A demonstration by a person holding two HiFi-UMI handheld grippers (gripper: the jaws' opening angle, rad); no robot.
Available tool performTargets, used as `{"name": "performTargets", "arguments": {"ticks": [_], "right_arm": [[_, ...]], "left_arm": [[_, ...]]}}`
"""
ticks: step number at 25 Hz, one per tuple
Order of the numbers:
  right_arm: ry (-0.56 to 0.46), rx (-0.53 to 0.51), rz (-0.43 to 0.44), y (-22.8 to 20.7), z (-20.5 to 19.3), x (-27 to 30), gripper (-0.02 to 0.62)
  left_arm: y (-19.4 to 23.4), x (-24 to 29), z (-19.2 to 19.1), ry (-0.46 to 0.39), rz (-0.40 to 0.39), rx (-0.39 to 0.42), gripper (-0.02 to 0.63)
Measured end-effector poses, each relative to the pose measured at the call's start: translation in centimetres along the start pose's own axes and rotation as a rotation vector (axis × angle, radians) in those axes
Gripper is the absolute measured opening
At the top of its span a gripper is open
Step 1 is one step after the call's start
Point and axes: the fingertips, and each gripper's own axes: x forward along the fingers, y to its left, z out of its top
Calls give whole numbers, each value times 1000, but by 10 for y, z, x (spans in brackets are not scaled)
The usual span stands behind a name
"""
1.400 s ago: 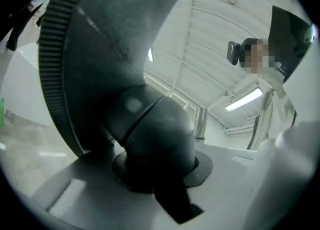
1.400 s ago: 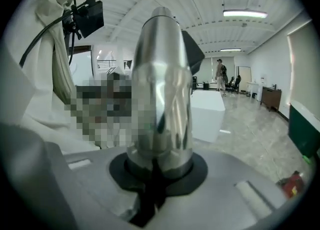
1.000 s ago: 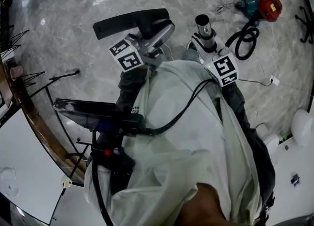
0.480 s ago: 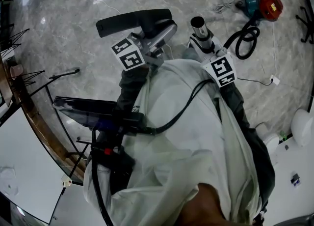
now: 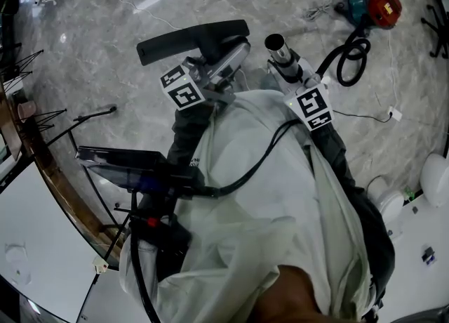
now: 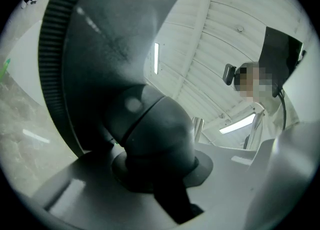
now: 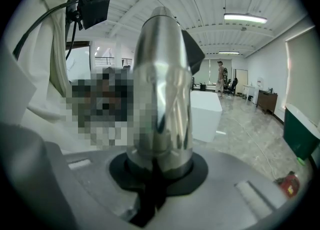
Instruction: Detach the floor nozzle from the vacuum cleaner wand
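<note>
The left gripper [image 6: 150,176] has its jaws drawn in narrow and clamped on the dark grey swivel neck [image 6: 155,129] of the floor nozzle [image 6: 100,64]; the neck runs straight out from between the jaws and the broad black head fills the left gripper view beyond it. In the head view the left gripper [image 5: 223,55] holds that floor nozzle [image 5: 193,37] above the marble floor [image 5: 84,41]. The head's long axis lies across the picture, its right end a little higher than its left.

The right gripper [image 7: 157,176] is likewise closed to a narrow gap, gripping the chrome wand [image 7: 162,84], which stands straight out along the jaws. In the head view the right gripper [image 5: 289,69] holds the wand [image 5: 278,48] with its long axis slanting up and left, its open mouth pointing away from the person.

The two parts are apart, with bare floor showing between them.

The red and teal vacuum cleaner body [image 5: 372,4] lies on the floor. The wand is to its left and nearer the person; the floor nozzle is farther left again. A black hose [image 5: 347,58] coils just below the body.
</note>
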Motion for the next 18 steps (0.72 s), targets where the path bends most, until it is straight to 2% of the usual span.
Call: {"name": "performTargets", "arguments": {"ticks": [18], "right_arm": [[1, 15, -6, -1, -8, -6, 41]], "left_arm": [[0, 7, -12, 18, 7, -34, 75]]}}
